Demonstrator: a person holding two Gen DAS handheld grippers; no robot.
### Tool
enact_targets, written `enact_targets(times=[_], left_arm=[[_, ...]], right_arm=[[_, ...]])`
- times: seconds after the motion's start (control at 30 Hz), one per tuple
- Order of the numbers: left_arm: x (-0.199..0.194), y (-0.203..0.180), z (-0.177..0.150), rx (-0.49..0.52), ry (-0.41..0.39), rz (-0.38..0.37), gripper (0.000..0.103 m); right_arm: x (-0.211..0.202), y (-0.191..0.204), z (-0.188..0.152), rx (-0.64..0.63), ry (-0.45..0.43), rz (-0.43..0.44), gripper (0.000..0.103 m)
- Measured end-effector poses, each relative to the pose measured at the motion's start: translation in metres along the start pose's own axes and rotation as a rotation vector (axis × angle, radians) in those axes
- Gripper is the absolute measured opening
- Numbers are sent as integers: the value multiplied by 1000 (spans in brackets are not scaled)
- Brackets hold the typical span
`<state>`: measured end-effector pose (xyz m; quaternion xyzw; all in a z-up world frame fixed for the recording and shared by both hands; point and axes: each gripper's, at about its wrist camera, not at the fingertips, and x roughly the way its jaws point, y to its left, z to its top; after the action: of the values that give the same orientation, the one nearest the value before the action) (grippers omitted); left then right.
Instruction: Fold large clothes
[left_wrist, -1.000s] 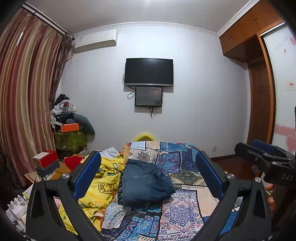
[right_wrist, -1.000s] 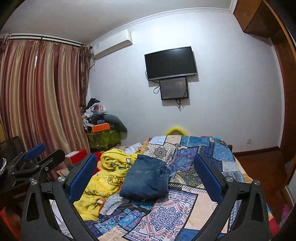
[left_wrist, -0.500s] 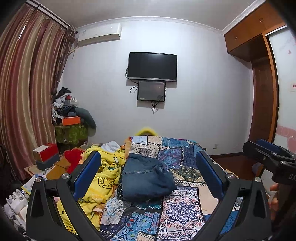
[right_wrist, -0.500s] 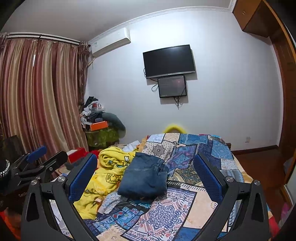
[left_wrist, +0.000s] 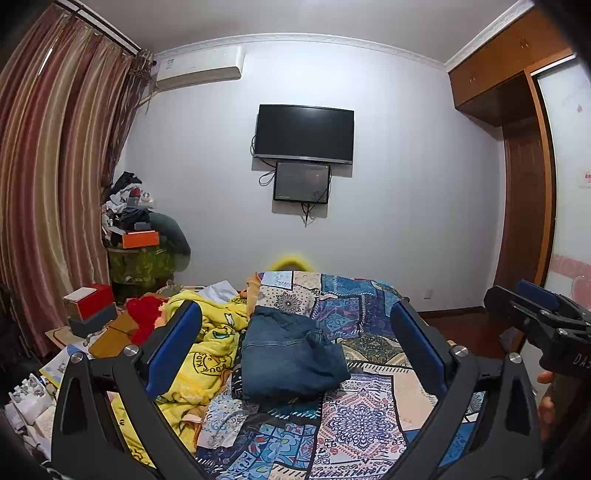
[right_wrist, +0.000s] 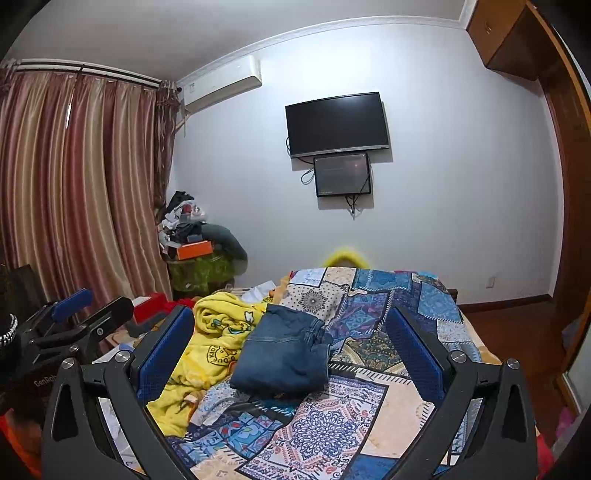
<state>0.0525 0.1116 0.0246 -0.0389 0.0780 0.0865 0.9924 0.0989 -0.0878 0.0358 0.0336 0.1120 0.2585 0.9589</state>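
Note:
Folded blue jeans (left_wrist: 290, 356) lie on the patchwork bedspread (left_wrist: 362, 413), also shown in the right wrist view (right_wrist: 282, 356). A crumpled yellow printed garment (left_wrist: 207, 354) lies to their left, seen again in the right wrist view (right_wrist: 218, 328). My left gripper (left_wrist: 295, 347) is open and empty, held back above the bed's near end. My right gripper (right_wrist: 290, 343) is open and empty too, at a similar distance from the jeans. Each gripper shows at the edge of the other's view: the right one (left_wrist: 535, 314), the left one (right_wrist: 85, 314).
Boxes and a red item (left_wrist: 88, 301) clutter the floor left of the bed. A piled stand (left_wrist: 140, 254) sits by the striped curtain (left_wrist: 48, 184). A TV (left_wrist: 304, 134) hangs on the far wall. A wooden wardrobe (left_wrist: 528, 206) stands at the right.
Both grippers have tilted slightly upward and drifted back; the room sits lower in both views. The jeans and yellow garment have not moved. Both grippers stayed open.

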Motion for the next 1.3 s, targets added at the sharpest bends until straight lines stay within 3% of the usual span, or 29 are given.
enact_targets(times=[1.3], left_arm=[[5,1,-1,-2,15,-102,102]], right_arm=[[1,-5,-1,-12,8,-21,103]])
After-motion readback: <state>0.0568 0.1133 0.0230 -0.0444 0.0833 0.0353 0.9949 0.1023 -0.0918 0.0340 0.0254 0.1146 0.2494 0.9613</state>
